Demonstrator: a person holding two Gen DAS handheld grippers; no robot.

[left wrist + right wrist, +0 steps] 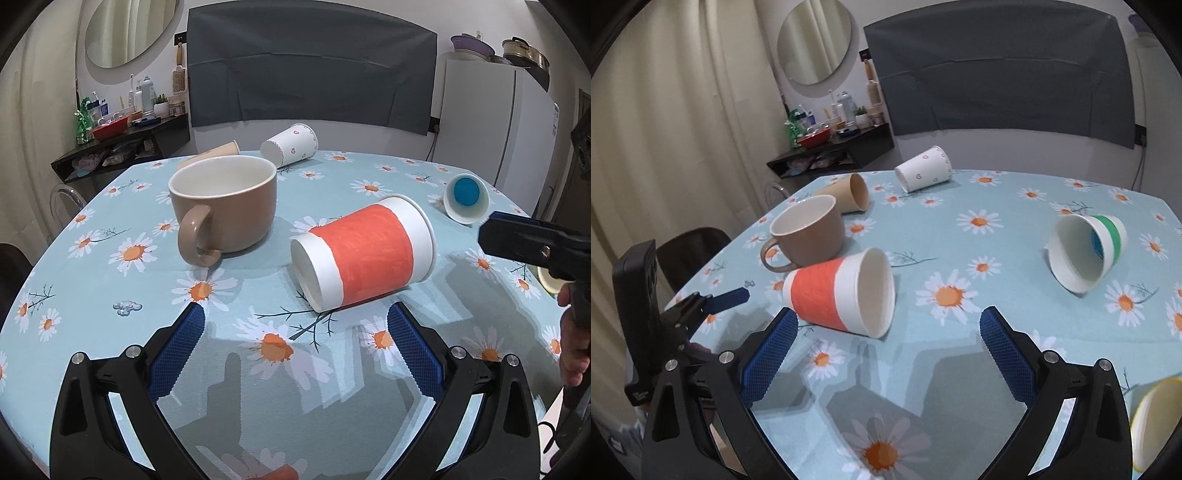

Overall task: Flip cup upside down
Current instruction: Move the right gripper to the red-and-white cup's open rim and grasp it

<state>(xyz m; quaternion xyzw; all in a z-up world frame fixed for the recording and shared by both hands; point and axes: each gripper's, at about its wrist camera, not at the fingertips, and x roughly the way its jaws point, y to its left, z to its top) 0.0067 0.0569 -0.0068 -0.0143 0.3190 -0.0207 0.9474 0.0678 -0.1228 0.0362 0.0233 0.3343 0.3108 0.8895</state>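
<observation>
While the orange-banded paper cup (364,253) lies on its side mid-table beside the brown mug (225,206), we hold both grippers' fingers apart and empty. Its long axis runs crosswise, base toward our left gripper (295,325), which seems nearer; mouth toward our right gripper (888,326).

table (92,258): daisy cloth; brown mug (225,210) upright; orange cup (364,254) sideways

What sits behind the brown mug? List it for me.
Behind the mug lie a tan paper cup on its side and, farther back, a white heart-print cup, also on its side. In the left view the mug hides most of the tan cup.
</observation>
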